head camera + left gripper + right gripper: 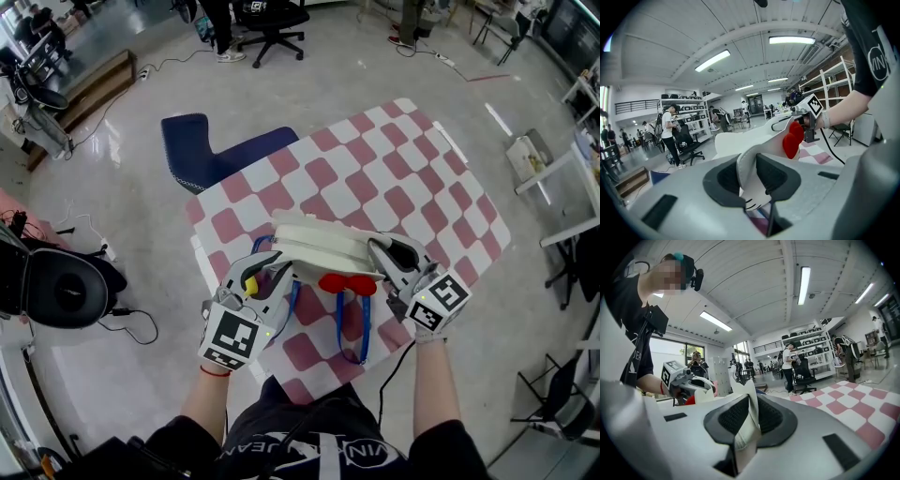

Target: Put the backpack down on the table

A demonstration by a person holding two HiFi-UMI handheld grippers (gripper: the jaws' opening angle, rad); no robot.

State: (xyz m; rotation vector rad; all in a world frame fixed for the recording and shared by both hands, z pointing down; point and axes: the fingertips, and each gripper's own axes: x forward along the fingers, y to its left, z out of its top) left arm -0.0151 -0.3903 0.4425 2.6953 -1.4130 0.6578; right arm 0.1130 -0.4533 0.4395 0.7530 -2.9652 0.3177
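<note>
A white backpack (319,249) with a red bow (346,283) and blue straps (353,328) hangs between my two grippers, over the near part of the pink-and-white checkered table (412,169). My left gripper (275,270) is shut on the backpack's left edge; white fabric (749,176) is pinched between its dark pads. My right gripper (386,255) is shut on the right edge, where a white fold (749,427) sits between the pads. The bow (792,138) shows in the left gripper view.
A dark blue chair (202,150) stands at the table's far left corner. A black office chair (272,23) and cables lie on the floor beyond. White shelving (572,178) stands to the right. A black round device (52,286) sits at the left.
</note>
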